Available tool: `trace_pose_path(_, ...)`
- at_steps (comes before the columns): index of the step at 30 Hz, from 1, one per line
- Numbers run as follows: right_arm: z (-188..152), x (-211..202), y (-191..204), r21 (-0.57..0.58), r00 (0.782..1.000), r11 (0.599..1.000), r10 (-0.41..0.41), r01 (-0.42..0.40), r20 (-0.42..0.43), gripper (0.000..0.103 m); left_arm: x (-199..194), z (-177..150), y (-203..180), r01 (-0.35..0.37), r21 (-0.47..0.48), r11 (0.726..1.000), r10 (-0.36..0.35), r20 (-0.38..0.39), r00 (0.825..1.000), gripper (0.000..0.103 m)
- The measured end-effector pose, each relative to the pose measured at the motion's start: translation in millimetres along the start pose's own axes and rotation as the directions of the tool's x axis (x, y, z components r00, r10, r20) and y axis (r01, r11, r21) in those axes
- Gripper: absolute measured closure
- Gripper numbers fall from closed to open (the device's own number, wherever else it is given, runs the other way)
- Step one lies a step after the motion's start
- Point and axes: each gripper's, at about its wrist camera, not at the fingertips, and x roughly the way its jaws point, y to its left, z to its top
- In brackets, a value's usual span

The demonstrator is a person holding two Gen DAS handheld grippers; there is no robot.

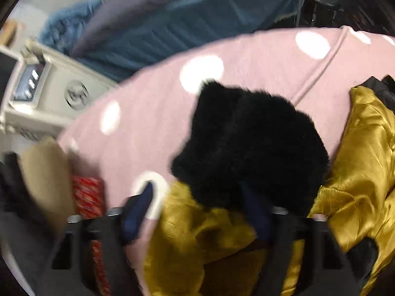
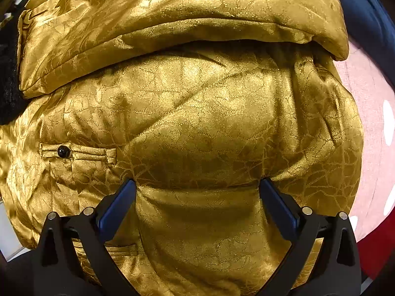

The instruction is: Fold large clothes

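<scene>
gold padded jacket (image 2: 192, 123) lay bunched on the pink spotted bedcover (image 1: 259, 56), one thick fold doubled over the body along the far side. right gripper (image 2: 197, 192) stood wide, both blue fingers (image 2: 118, 204) pressed against a hump of the gold cloth that bulged between them; not closed on it, more likely pinning the bulk flat so the fold would hold. a small pocket flap with a black button (image 2: 63, 151) sat to the left of the fingers. left gripper (image 1: 200, 202) looked spread as well, with the black fur trim (image 1: 246, 143) and some gold lining crowded between its fingers; the frame was blurred, so whether it pinched the fur could not be told. trim probably the collar or cuff, gathered there to be tucked inward. a white appliance (image 1: 49, 93) stood beyond the bed edge.
</scene>
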Motion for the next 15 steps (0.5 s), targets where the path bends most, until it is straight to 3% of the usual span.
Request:
trace_pose_path(3, 5, 3, -4, 0.003, 1.000, 1.000, -0.001, 0.001, -0.004, 0.004, 6, -3, 3, 0.044, -0.062, 0.997, -0.045, -0.014, 0.999, 0.084)
trace_pose_path(9, 18, 5, -2, 0.003, 1.000, 1.000, -0.003, 0.004, -0.019, 0.004, -45, -8, 39, 0.070, -0.189, 0.979, -0.037, 0.172, 0.984, 0.092)
trace_pose_path(13, 21, 6, 0, 0.005, 1.000, 1.000, -0.005, 0.005, -0.022, 0.004, -111, -21, 91, 0.071, -0.343, 0.937, 0.056, 0.347, 0.936, 0.093)
trace_pose_path(15, 22, 6, 1, 0.005, 1.000, 1.000, -0.004, 0.004, -0.023, 0.004, -145, -31, 113, 0.056, -0.396, 0.917, 0.126, 0.419, 0.899, 0.093)
